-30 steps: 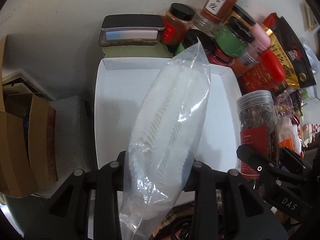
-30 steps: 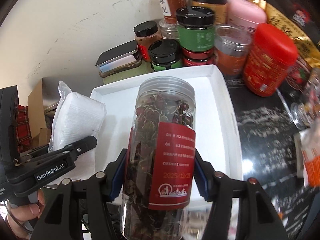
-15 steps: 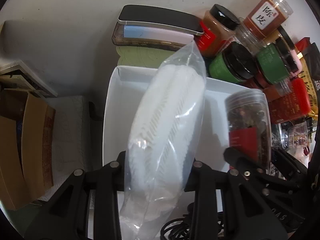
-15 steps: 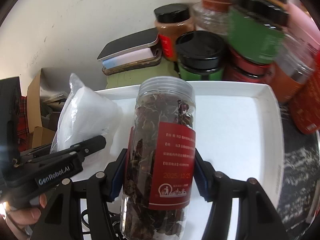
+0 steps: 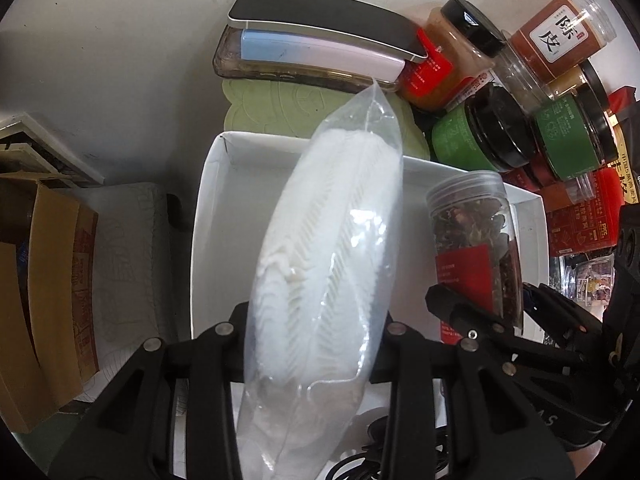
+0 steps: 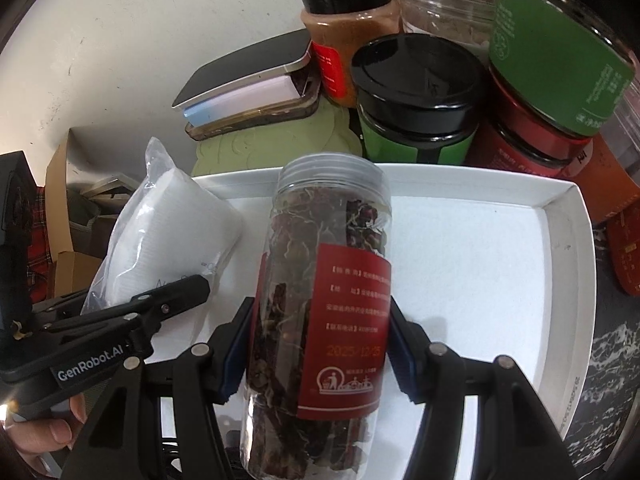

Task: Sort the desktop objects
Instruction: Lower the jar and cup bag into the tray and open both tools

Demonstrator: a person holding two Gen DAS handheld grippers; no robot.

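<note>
Brown cardboard boxes [image 5: 44, 300] are seen at the far left of the left wrist view, beside a pale quilted pad [image 5: 128, 256]. A white tray [image 5: 208, 208] is laid next to the pad, its bare floor visible in both views. The left gripper [image 5: 312, 328] is clenched on a clear plastic bag [image 5: 332, 240] of white ribbed pieces; the bag is held tilted above the left half of the tray, its sealed tip pointing toward a green mat [image 5: 272, 108] behind the tray's far rim. A stack of flat cases [image 5: 320, 48] with a dark lid is noted on that mat. Further right, the right gripper [image 6: 320, 344] is closed on a clear jar [image 6: 324, 300] of dried dark-red plant matter with a red label, held upright over the tray, just beside the bag. Black-lidded jars [image 6: 416, 92] with green and red labels are crowded behind the tray's far right corner. Part of a hand [image 6: 44, 436] is seen on the left gripper's handle.
</note>
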